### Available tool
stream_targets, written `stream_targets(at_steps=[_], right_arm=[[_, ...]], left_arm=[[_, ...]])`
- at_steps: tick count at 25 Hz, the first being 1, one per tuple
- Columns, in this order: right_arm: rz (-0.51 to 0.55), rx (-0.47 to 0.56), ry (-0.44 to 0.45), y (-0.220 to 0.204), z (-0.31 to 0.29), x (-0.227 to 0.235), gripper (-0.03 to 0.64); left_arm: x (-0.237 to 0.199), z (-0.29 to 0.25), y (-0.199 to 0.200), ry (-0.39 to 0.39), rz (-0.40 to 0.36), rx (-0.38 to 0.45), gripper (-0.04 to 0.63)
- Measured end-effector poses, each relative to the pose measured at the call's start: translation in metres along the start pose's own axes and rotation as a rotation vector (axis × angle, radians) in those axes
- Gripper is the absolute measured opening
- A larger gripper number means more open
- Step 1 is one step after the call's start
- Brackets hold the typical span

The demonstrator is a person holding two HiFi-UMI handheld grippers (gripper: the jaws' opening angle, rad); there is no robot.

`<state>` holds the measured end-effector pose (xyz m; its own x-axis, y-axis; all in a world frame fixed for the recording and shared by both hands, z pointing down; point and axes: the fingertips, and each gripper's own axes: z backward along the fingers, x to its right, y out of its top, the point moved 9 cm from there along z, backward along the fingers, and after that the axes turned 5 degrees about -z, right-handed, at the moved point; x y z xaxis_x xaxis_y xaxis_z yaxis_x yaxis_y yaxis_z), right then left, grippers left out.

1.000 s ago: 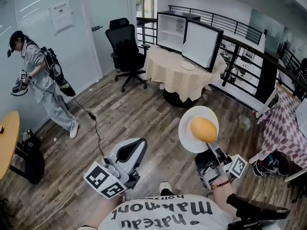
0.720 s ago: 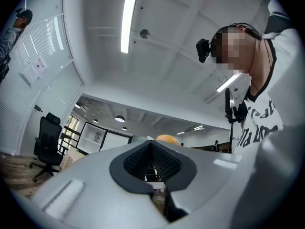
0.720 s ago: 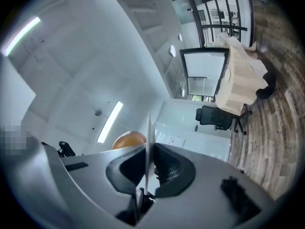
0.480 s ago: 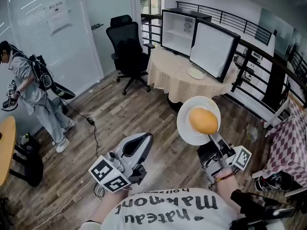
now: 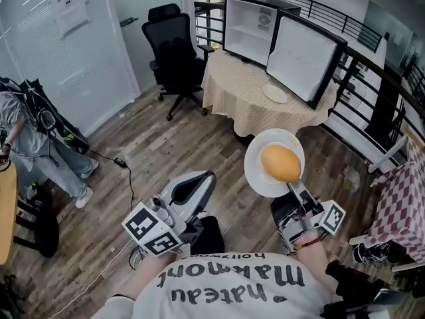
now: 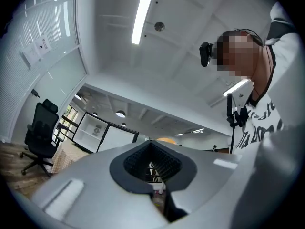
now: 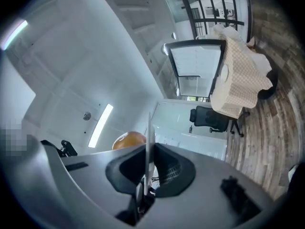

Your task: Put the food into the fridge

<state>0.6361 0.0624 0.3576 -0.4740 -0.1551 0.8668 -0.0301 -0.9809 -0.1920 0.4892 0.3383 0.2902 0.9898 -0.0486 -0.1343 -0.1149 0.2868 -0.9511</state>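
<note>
Plate [image 5: 256, 172] edge inside right tool [image 5: 291, 185]

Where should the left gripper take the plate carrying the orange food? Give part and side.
The bare rim on the plate's left side, coming in level from the left, one jaw above and one below. The plate lies flat, the orange food fills its middle, and the right gripper is shut on the near rim, so that edge is likely safest.

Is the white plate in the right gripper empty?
No, a round orange food item lies on the plate that the right gripper grips.
</note>
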Motion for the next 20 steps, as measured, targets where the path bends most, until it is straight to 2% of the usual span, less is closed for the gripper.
stream_targets(at_steps=[9, 14, 20], right_arm=[[0.046, 0.089, -0.076, 0.039, -0.068, 0.052, 0.025], [0.05, 0.153, -0.093, 0.063, -0.137, 0.078, 0.025], [0.106, 0.19, -0.074, 0.085, -0.236, 0.117, 0.025]], left_arm=[[-0.114, -0.063, -0.006, -0.087, 0.066, -0.023, 0.005], [-0.199, -0.101, 0.011, -0.113, 0.098, -0.034, 0.005], [-0.311, -0.138, 0.035, -0.147, 0.079, -0.005, 0.005]])
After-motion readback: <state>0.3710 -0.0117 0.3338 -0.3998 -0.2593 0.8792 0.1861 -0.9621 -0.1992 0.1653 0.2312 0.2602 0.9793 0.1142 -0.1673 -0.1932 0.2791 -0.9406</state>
